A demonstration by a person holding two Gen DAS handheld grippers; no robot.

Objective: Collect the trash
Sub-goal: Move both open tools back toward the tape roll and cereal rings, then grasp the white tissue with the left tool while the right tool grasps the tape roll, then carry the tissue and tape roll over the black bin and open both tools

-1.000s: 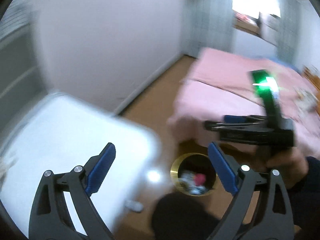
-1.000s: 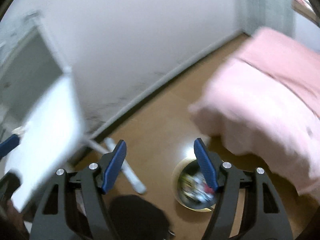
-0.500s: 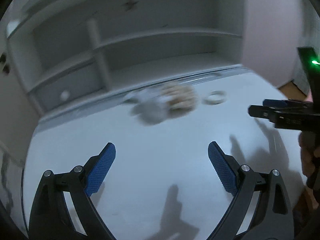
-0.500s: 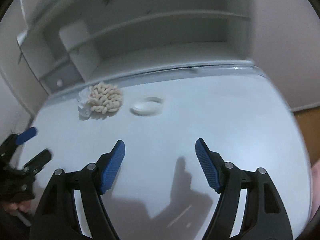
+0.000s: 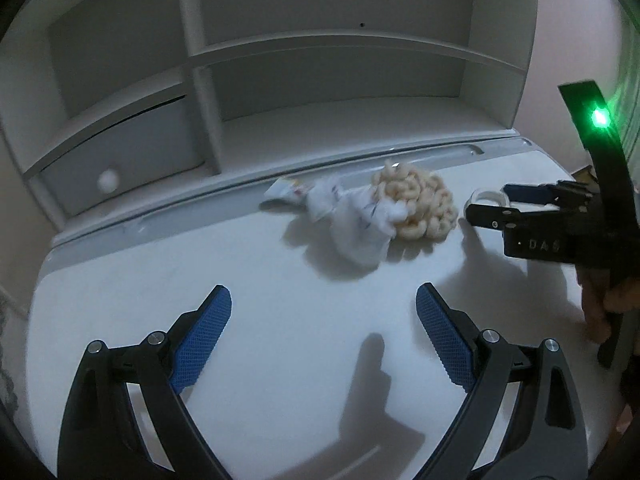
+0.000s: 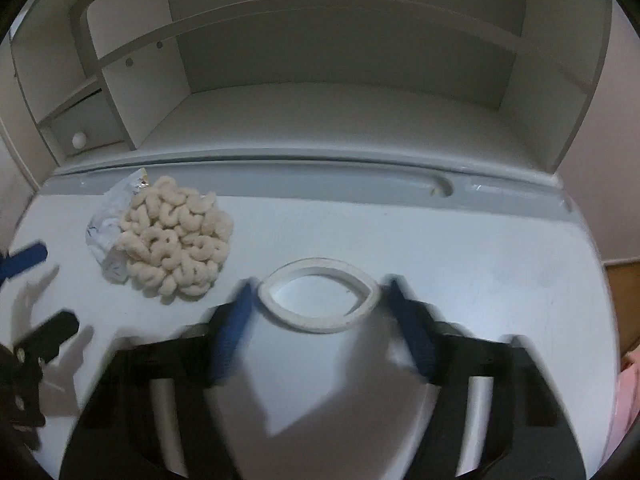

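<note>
A pile of pale puffed snacks (image 5: pixel 420 204) (image 6: pixel 176 240) lies on the white desk (image 5: pixel 280 280) (image 6: pixel 480 260), against a crumpled white wrapper (image 5: pixel 356 216) (image 6: pixel 104 232). Just right of the pile lies a white ring (image 5: pixel 486 194) (image 6: pixel 320 326). My right gripper (image 5: pixel 488 200) (image 6: pixel 320 292) straddles the ring and its jaws are closing. The blue pads are close on either side, with thin gaps still showing. My left gripper (image 5: pixel 324 320) (image 6: pixel 40 296) hovers open over bare desk in front of the wrapper, nothing between its fingers.
A white hutch with shelves stands at the back of the desk, with a small drawer and round knob (image 5: pixel 108 180) at its left. A groove runs along the desk's back edge. Brown floor (image 6: pixel 624 300) shows past the right edge. A hand (image 5: pixel 604 300) holds the right gripper.
Both views swung away from the floor bin and pink bed to the desk. Since then both grippers have come nearer the trash, and the right jaws have narrowed around the ring.
</note>
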